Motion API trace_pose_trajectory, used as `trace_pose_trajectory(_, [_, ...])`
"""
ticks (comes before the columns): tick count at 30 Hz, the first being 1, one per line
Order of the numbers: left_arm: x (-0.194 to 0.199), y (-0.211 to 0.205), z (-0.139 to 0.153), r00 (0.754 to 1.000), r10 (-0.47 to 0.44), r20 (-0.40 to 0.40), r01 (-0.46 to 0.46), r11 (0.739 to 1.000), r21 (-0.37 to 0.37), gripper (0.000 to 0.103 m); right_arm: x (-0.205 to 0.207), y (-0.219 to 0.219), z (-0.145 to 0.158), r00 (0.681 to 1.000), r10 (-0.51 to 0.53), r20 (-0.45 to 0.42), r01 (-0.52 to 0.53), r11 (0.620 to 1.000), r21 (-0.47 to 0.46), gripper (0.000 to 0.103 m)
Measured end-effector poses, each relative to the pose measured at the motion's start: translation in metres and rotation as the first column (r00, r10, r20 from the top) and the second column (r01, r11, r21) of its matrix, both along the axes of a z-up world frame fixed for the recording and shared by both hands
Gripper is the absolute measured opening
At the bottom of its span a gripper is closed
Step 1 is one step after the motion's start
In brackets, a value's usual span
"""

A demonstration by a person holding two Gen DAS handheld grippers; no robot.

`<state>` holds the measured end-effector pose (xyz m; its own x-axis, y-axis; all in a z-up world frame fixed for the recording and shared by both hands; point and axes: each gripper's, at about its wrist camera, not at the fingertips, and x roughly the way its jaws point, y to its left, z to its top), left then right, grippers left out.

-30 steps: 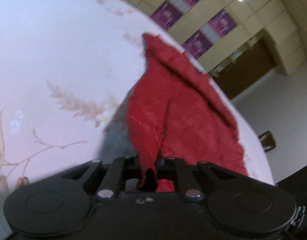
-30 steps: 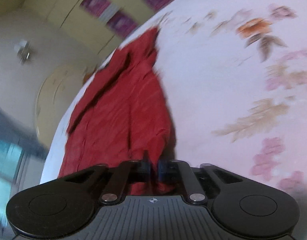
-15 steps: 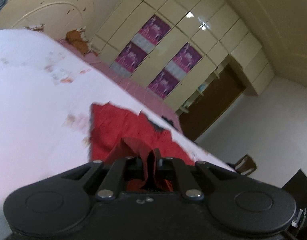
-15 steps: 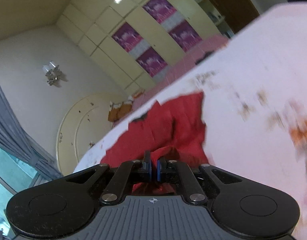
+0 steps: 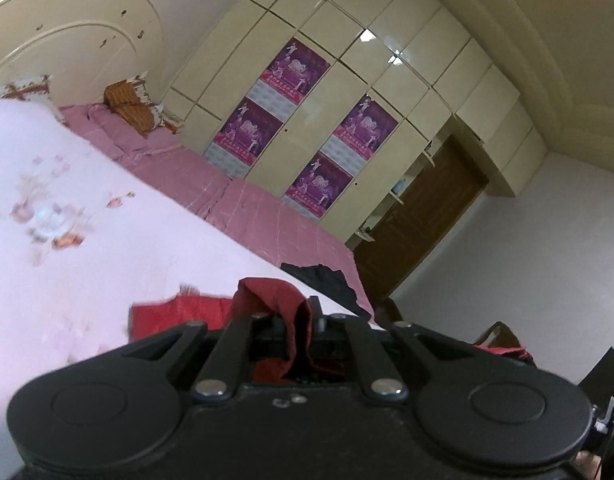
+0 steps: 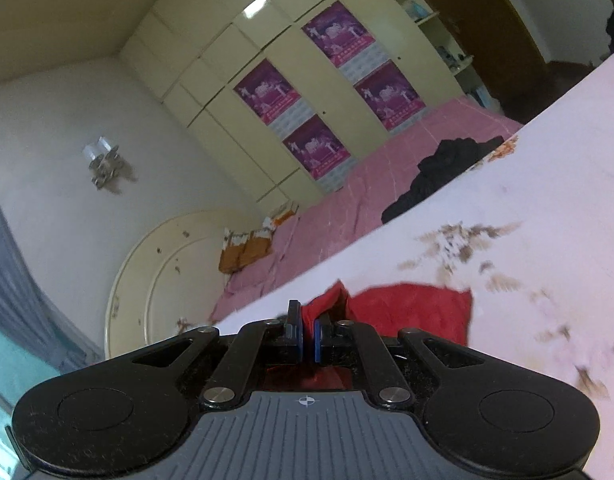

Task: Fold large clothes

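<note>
A red garment (image 5: pixel 179 314) lies on a pale pink floral bedspread (image 5: pixel 67 248). My left gripper (image 5: pixel 301 322) is shut on a bunched fold of that red cloth, which rises between its fingers and hangs below them. In the right wrist view the same red garment (image 6: pixel 411 306) spreads flat just beyond the fingers, and my right gripper (image 6: pixel 307 334) is shut on another pinch of its edge between blue pads. Both grippers are lifted above the bed and most of the garment is hidden under them.
A dark garment (image 6: pixel 439 176) lies on the pink checked sheet (image 5: pixel 267 216) at the bed's far side. A round cream headboard (image 5: pixel 67 52) with cushions (image 5: pixel 129 110), a wardrobe with purple posters (image 5: pixel 307 128) and a brown door (image 5: pixel 423 220) stand behind.
Both grippers have risen and tilted up from the bed, carrying the held red edges forward over the rest of the garment; far less red cloth shows now and the room fills both views.
</note>
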<state>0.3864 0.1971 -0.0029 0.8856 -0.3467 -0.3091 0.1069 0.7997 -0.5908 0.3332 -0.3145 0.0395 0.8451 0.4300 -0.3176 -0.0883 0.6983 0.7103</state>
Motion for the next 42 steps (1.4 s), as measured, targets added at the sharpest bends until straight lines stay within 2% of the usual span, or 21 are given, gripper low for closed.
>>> trace_pose_trajectory(2, [0.028,0.000,-0.001,0.999,0.005,-0.035,-0.004,1.000,0.023,0.007,0.029,-0.002,-0.003,1.000,-0.011,-0.021,0.011,1.000,0.002,0.004])
trace_pose_trajectory(5, [0.071,0.004,-0.013,0.995,0.001,-0.100,0.001,1.000,0.016,0.007,0.074,-0.002,-0.016,0.997,-0.022,-0.080,0.021,1.000,-0.010,0.004])
trace_pose_trajectory(13, [0.153,0.010,-0.065,0.965,-0.051,-0.257,0.058,0.998,0.019,0.008,0.158,0.002,-0.082,0.967,-0.026,-0.253,0.023,1.000,-0.013,0.005])
trace_pose_trajectory(16, [0.168,0.017,-0.085,0.965,-0.076,-0.252,0.064,0.996,-0.056,0.022,0.177,0.002,-0.102,0.957,-0.016,-0.291,0.020,1.000,0.011,0.006])
trace_pose_trajectory(17, [0.171,0.020,-0.089,0.966,-0.082,-0.246,0.062,0.994,-0.085,0.046,0.182,0.001,-0.107,0.953,-0.027,-0.303,0.033,0.999,0.015,0.034])
trace_pose_trajectory(18, [0.174,0.023,-0.092,0.969,-0.074,-0.234,0.050,0.993,-0.110,0.080,0.185,0.000,-0.108,0.952,-0.045,-0.304,0.052,0.998,0.017,0.058])
trace_pose_trajectory(19, [0.173,0.026,-0.093,0.977,-0.041,-0.211,0.019,0.994,-0.107,0.098,0.183,0.000,-0.108,0.959,-0.092,-0.268,0.094,0.996,-0.003,0.093])
trace_pose_trajectory(21, [0.173,0.030,-0.092,0.984,-0.001,-0.176,-0.014,0.996,-0.083,0.102,0.182,0.002,-0.103,0.968,-0.114,-0.226,0.108,0.993,-0.040,0.096])
trace_pose_trajectory(23, [0.179,0.033,-0.096,0.980,-0.018,-0.198,0.004,0.997,-0.071,0.098,0.187,0.004,-0.107,0.967,-0.087,-0.241,0.076,0.996,-0.055,0.095])
trace_pose_trajectory(26, [0.194,0.031,-0.107,0.961,-0.049,-0.271,0.056,0.998,0.018,0.089,0.198,0.015,-0.115,0.960,-0.066,-0.272,0.020,0.986,-0.168,0.095])
trace_pose_trajectory(29, [0.209,0.027,-0.122,0.926,-0.097,-0.365,0.125,0.991,0.054,0.078,0.212,0.026,-0.132,0.941,-0.042,-0.335,-0.045,0.967,-0.249,0.088])
trace_pose_trajectory(30, [0.213,0.027,-0.127,0.910,-0.110,-0.399,0.144,0.988,0.056,0.071,0.218,0.029,-0.140,0.931,-0.036,-0.363,-0.067,0.962,-0.266,0.087])
trace_pose_trajectory(31, [0.218,0.024,-0.133,0.897,-0.121,-0.425,0.163,0.985,0.062,0.067,0.223,0.033,-0.148,0.922,-0.038,-0.386,-0.080,0.955,-0.285,0.081])
trace_pose_trajectory(32, [0.220,0.022,-0.132,0.899,-0.123,-0.420,0.172,0.982,0.083,0.060,0.226,0.036,-0.155,0.915,-0.037,-0.402,-0.093,0.950,-0.299,0.059])
trace_pose_trajectory(33, [0.222,0.018,-0.131,0.902,-0.136,-0.409,0.193,0.976,0.103,0.025,0.227,0.039,-0.158,0.915,-0.023,-0.402,-0.108,0.948,-0.299,0.045])
trace_pose_trajectory(34, [0.224,0.015,-0.129,0.900,-0.167,-0.402,0.224,0.970,0.098,0.017,0.227,0.041,-0.159,0.921,-0.016,-0.390,-0.114,0.945,-0.307,0.024])
trace_pose_trajectory(35, [0.223,0.013,-0.124,0.912,-0.158,-0.379,0.218,0.968,0.120,0.013,0.226,0.044,-0.156,0.931,-0.018,-0.366,-0.113,0.936,-0.335,0.008])
trace_pose_trajectory(36, [0.221,0.010,-0.117,0.928,-0.151,-0.341,0.214,0.964,0.155,0.010,0.223,0.046,-0.151,0.944,-0.026,-0.328,-0.100,0.928,-0.359,0.005])
trace_pose_trajectory(38, [0.213,0.005,-0.098,0.962,-0.139,-0.235,0.191,0.957,0.217,0.009,0.215,0.047,-0.135,0.972,-0.048,-0.232,-0.046,0.922,-0.383,0.005])
trace_pose_trajectory(40, [0.209,0.004,-0.085,0.982,-0.119,-0.149,0.151,0.961,0.230,0.009,0.210,0.047,-0.124,0.987,-0.058,-0.150,-0.006,0.920,-0.393,0.005])
trace_pose_trajectory(42, [0.208,-0.002,-0.078,0.989,-0.106,-0.104,0.130,0.957,0.261,0.009,0.210,0.049,-0.119,0.992,-0.068,-0.108,0.017,0.910,-0.415,0.005])
